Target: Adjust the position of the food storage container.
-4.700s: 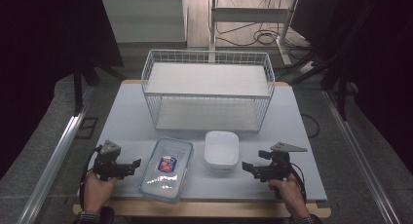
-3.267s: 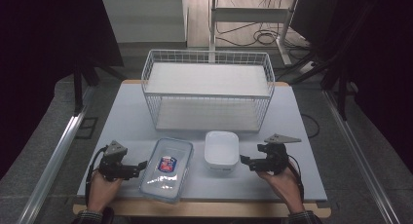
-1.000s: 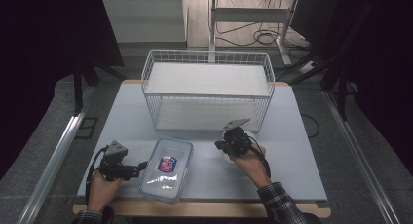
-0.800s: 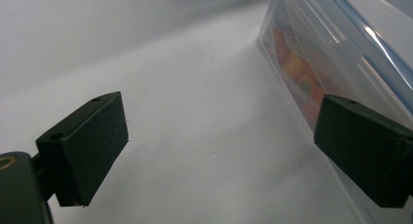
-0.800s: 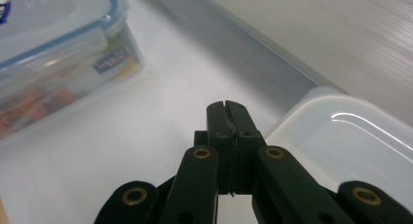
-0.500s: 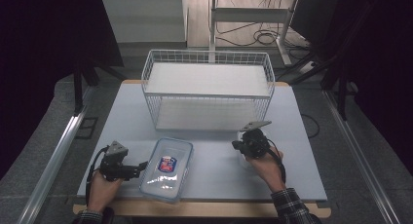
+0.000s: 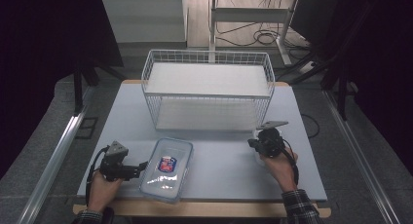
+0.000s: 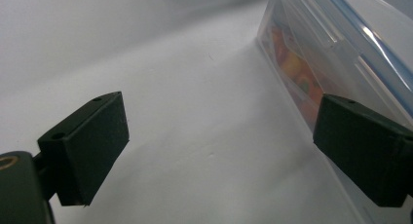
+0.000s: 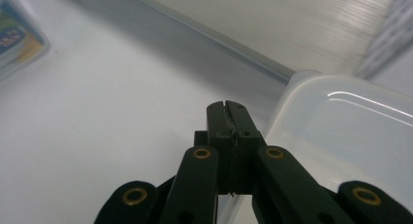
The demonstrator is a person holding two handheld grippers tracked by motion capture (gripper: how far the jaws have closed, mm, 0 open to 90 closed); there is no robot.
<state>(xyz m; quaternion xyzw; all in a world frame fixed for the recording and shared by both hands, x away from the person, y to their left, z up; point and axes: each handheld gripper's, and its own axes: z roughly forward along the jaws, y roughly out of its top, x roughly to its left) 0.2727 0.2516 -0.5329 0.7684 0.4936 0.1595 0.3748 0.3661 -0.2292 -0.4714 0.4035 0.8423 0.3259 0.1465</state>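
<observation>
where the high view looks down, your left tool [image 7: 140, 166] sits just beside the clear lidded box [image 7: 167, 168] near the front of the tabletop [image 7: 219, 156], and your right tool [image 7: 254, 143] sits over the white container [image 7: 259, 158], close in front of the wire basket [image 7: 208, 95]. your left gripper view shows the jaws wide apart and empty, with the box wall [image 8: 311, 63] by one of them. your right gripper view shows the jaws pressed together, seemingly pinching the white container's rim [image 9: 341, 131].
</observation>
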